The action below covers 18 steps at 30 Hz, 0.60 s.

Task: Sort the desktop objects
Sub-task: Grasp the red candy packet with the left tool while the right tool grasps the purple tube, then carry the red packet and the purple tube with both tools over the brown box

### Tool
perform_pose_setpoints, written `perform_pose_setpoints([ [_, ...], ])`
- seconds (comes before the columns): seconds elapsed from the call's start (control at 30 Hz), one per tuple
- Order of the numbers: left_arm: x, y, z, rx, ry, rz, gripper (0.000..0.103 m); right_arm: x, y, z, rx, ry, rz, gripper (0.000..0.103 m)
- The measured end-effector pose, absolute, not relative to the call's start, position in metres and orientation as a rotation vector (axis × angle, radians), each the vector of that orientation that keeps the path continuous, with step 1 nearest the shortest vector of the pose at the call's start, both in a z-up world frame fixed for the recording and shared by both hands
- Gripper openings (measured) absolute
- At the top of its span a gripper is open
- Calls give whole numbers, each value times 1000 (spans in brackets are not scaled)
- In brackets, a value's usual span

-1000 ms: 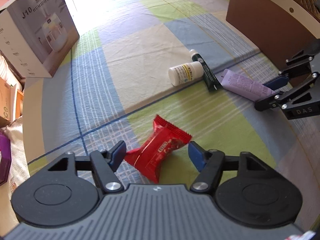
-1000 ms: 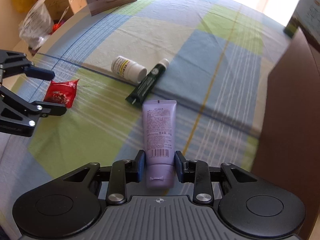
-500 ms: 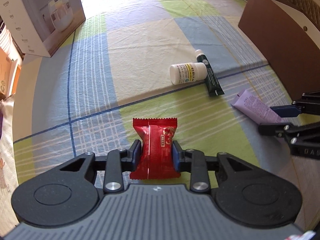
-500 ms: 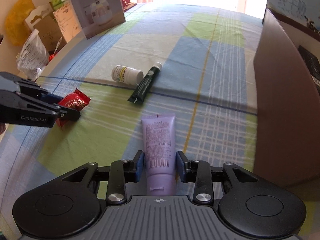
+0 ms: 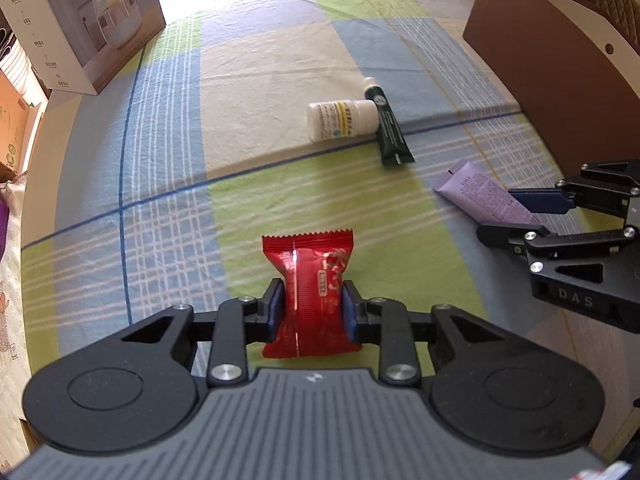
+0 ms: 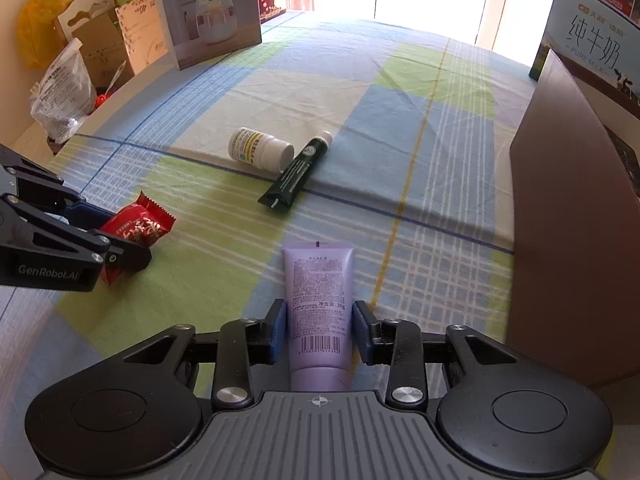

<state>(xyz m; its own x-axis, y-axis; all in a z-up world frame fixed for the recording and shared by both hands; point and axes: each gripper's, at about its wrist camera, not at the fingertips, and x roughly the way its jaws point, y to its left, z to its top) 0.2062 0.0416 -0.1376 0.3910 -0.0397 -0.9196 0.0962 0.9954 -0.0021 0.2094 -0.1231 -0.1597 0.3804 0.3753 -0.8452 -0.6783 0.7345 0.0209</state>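
Two grasps are made, so the carry comes next. Left wrist view: the left gripper is clenched on the red snack packet above the checked cloth, open cloth ahead. Right wrist view: the right gripper pinches the purple tube; the brown box wall stands near on its right, demanding a lift before swinging

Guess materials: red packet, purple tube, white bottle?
Red packet: glossy plastic or foil film, judging by the bright glare streak, crimped zigzag end and dents at the fingers. Purple tube: matte soft plastic, flattened at one end. White bottle: rigid, likely plastic, smooth with a printed paper-like label.
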Motion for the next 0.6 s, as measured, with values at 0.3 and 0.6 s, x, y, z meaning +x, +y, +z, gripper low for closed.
perform_pose_setpoints([
  [0.3, 175, 23, -135, 20, 1180, -119, 23, 187, -140, -156, -349, 999, 716, 32],
  [0.6, 148, -7, -120, -2, 1164, -151, 22, 161, -180, -143, -247, 1040, 768, 32],
])
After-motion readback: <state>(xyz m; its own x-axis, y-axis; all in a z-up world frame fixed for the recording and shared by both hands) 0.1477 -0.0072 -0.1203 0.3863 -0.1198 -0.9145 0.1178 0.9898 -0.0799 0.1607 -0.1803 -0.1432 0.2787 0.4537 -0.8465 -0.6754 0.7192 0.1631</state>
